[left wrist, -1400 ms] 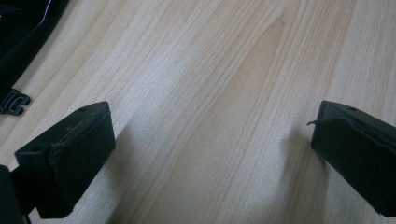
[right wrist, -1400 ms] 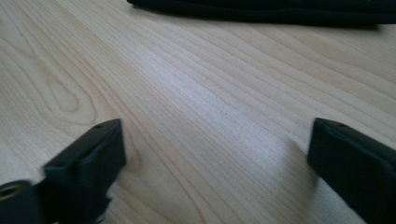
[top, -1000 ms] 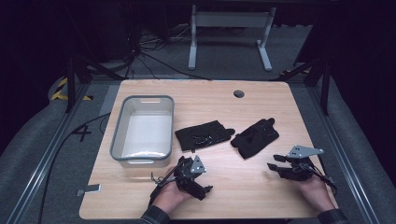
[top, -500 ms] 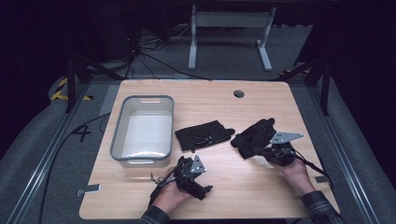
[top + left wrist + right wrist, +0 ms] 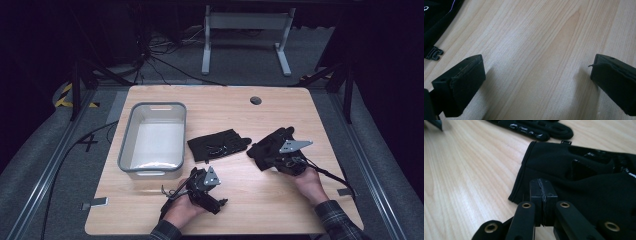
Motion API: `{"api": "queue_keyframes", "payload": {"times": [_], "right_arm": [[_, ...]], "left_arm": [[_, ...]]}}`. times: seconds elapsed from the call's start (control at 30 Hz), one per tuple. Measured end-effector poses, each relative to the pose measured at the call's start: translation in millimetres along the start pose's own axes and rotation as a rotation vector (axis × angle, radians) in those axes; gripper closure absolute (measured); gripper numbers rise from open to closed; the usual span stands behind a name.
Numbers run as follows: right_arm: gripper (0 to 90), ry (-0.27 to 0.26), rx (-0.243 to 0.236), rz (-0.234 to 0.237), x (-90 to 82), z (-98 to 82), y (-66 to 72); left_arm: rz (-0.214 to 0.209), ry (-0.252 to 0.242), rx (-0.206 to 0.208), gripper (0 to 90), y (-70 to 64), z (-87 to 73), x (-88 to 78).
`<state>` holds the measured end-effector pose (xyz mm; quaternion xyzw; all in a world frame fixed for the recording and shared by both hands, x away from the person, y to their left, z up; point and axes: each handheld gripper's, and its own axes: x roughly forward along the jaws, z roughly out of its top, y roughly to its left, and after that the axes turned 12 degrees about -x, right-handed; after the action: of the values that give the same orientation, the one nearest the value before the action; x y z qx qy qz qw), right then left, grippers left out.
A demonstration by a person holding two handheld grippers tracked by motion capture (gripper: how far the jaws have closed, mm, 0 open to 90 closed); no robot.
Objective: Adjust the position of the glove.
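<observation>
The right gripper point(image 5: 543, 195), jaws pressed together over the cuff edge of a soft black glove point(image 5: 584, 177) (right of centre on pale grained wood), while the left gripper point(image 5: 536, 75) gapes wide.

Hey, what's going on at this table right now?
A person works with a hand-held gripper in each hand at a wooden table. The right hand-held gripper has its jaws shut at the cuff of the right black glove; whether fabric is pinched is unclear. The left hand-held gripper rests open on bare wood. A second black glove lies beside a grey bin.
</observation>
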<state>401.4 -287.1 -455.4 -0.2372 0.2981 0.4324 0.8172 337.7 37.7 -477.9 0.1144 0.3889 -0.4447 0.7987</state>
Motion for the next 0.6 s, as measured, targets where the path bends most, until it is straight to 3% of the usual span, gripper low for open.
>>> {"api": "queue_keyframes", "payload": {"times": [0.47,0.6], "right_arm": [[89.6,0.032,-0.038,0.086,-8.9,-4.5,13.7],[89.6,0.038,-0.028,0.111,-16.7,-10.8,16.9]], "left_arm": [[0.006,0.0,-0.003,0.0,0.9,0.5,0.0],[0.006,0.0,-0.003,0.0,0.9,0.5,0.0]]}}
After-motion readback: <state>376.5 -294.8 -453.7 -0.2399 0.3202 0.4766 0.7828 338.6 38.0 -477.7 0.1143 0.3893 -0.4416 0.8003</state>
